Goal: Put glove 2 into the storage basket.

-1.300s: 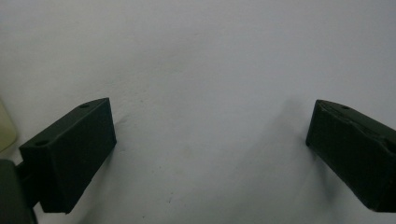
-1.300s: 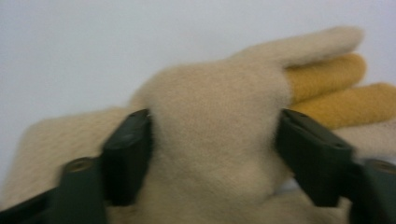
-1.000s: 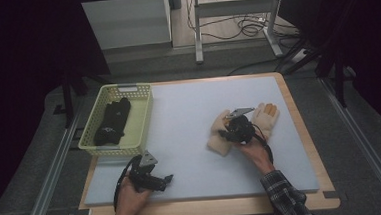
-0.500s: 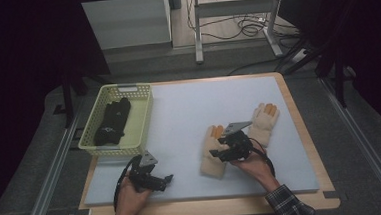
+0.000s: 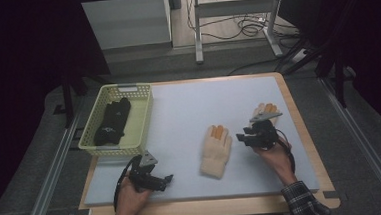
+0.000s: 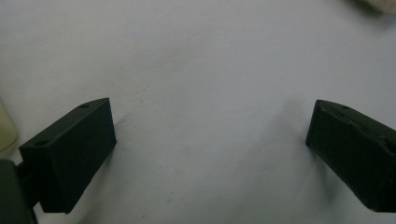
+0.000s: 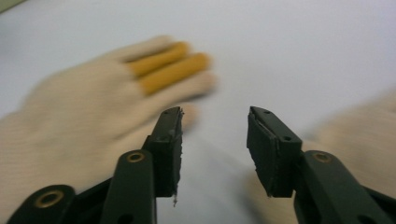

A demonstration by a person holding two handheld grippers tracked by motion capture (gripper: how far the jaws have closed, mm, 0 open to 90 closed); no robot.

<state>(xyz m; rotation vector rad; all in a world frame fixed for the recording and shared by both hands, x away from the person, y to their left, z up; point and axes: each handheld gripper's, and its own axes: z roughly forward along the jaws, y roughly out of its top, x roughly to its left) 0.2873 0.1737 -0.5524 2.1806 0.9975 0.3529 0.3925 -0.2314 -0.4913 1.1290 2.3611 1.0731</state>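
Observation:
A cream glove (image 5: 215, 150) with orange fingertips lies flat on the pale mat (image 5: 203, 101), right of centre. A second cream glove (image 5: 264, 108) lies farther right, partly hidden behind my right gripper (image 5: 241, 137). That gripper hovers between the two gloves, pointing left. Its jaws have just been closing and stand open with nothing between them. In the right gripper view the gripper (image 7: 214, 140) has the first glove (image 7: 88, 98) to its left and the second glove (image 7: 362, 135) to its right. My left gripper (image 5: 168, 181) rests near the front edge, wide open (image 6: 210, 149) over bare mat.
A pale yellow basket (image 5: 140, 121) at the left of the table holds black gloves (image 5: 112, 121). The mat lies on a wooden tabletop (image 5: 300, 126) with a narrow border. Beyond the table stand a metal frame and cables on the floor.
The right gripper drew one cream glove away from the other, toward the front left, let it go, then moved back to the right. The left gripper has stayed put.

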